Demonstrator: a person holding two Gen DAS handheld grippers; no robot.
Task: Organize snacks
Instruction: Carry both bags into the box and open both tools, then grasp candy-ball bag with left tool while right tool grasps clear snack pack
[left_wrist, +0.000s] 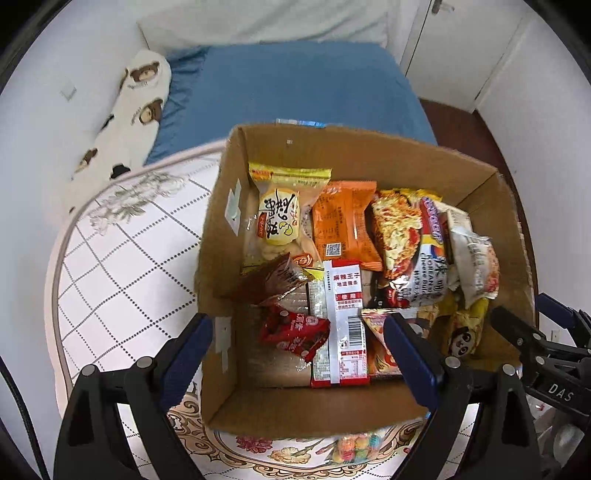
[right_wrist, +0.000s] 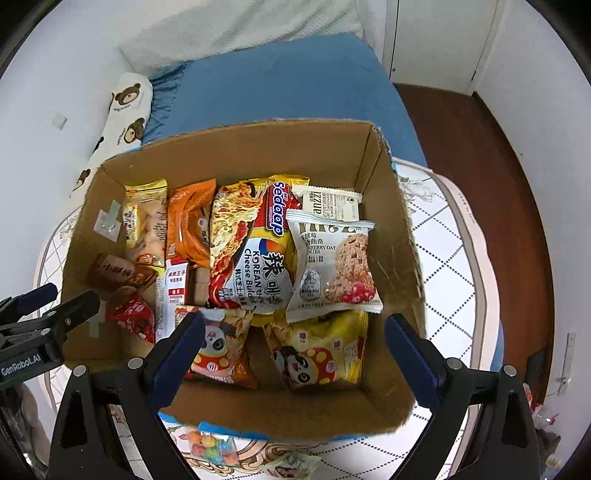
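An open cardboard box (left_wrist: 332, 147) (right_wrist: 258, 144) stands on the patterned table, full of snack packs. Inside lie a yellow pastry pack (left_wrist: 280, 218), an orange pack (left_wrist: 343, 221), a Korean cheese noodle pack (right_wrist: 255, 251), an oat cookie pack (right_wrist: 332, 266), a red-white strip pack (left_wrist: 343, 321), a small red pack (left_wrist: 295, 328) and panda packs (right_wrist: 317, 350). My left gripper (left_wrist: 299, 354) is open and empty over the box's near left part. My right gripper (right_wrist: 295, 354) is open and empty over the near right part.
A colourful candy pack (right_wrist: 210, 448) and another small pack (right_wrist: 291, 465) lie on the table (left_wrist: 122, 266) in front of the box. A blue bed (left_wrist: 295, 85) with a bear-print pillow (left_wrist: 129, 110) is behind. Wooden floor (right_wrist: 480, 184) is on the right.
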